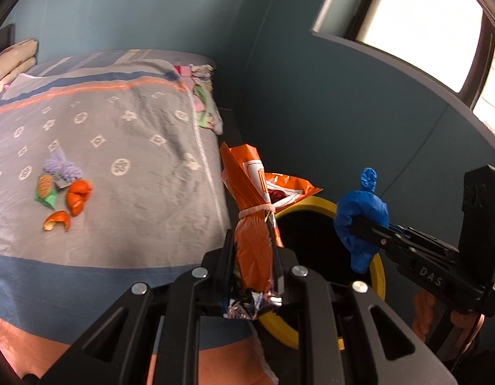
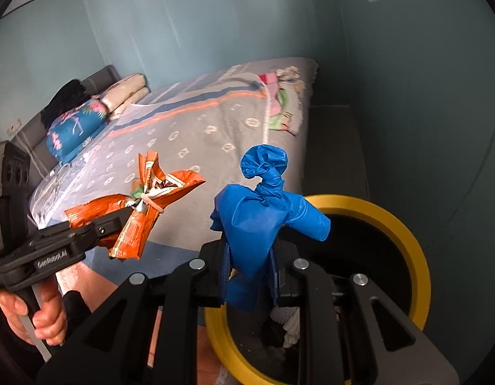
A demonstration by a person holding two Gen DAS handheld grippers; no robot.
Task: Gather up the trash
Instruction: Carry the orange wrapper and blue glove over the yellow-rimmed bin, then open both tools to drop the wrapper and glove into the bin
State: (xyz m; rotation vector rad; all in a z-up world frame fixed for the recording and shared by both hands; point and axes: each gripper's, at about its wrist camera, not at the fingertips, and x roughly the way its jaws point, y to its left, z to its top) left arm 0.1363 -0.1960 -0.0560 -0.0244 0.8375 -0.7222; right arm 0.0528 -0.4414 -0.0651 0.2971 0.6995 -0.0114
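With the left gripper [image 1: 252,256] clenched on the orange wrapper [image 1: 252,243] and the right gripper [image 2: 250,276] on the blue glove [image 2: 257,224], both at lower centre, each is best released only once centred over the yellow-rimmed bin [image 2: 404,234].

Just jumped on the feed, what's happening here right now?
A person is clearing trash off a bed, with handheld tongs in each hand. The left tongs are shut on a crumpled orange snack wrapper, and the right tongs are shut on a knotted blue plastic glove. Both pieces are held near the yellow-rimmed black bin beside the bed. Orange peels and small wrappers lie on the grey patterned bedspread.
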